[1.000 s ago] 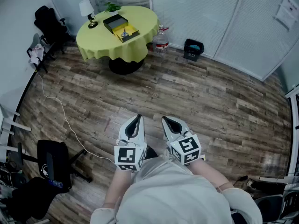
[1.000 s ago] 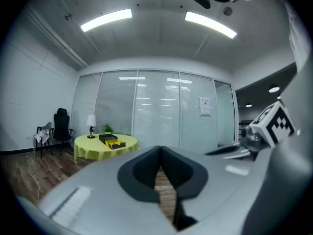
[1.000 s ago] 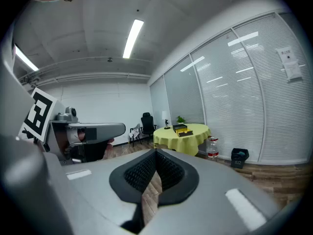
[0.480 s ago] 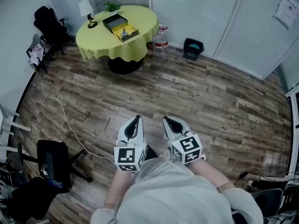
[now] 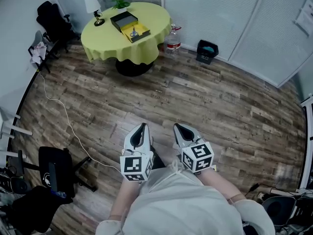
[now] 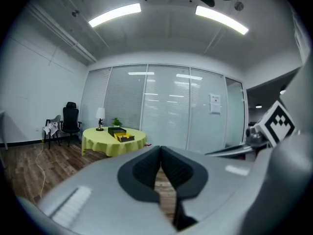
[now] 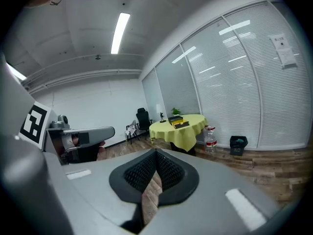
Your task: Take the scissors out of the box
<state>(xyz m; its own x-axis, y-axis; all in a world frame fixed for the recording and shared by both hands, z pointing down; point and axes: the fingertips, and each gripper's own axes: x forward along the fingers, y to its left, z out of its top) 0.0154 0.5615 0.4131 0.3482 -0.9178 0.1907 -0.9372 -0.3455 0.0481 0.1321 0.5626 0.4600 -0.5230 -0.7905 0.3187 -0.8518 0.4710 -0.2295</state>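
Observation:
Far off at the top left of the head view, a round table with a yellow cloth (image 5: 105, 38) bears an open box: a black lid (image 5: 122, 19) beside a yellow tray (image 5: 139, 33). A small grey thing (image 5: 133, 32) lies in the tray, too small to make out. My left gripper (image 5: 142, 127) and right gripper (image 5: 177, 127) hang side by side over the wooden floor, well short of the table, both shut and empty. The box (image 6: 122, 133) shows small in the left gripper view beyond my left gripper (image 6: 160, 148). It also shows in the right gripper view, the box (image 7: 178, 123) beyond my right gripper (image 7: 156, 152).
A lamp (image 5: 93, 6) and a plant (image 5: 119, 4) stand on the table. A water bottle (image 5: 172, 38) and a black bin (image 5: 207, 51) sit by the glass wall. Office chairs (image 5: 54, 21) stand at left, a black stool (image 5: 56, 173) near me, and a cable (image 5: 68, 126) crosses the floor.
Both grippers have sunk a little in the head view. The table and box have shifted slightly up and to the right in the picture. Both grippers stay shut.

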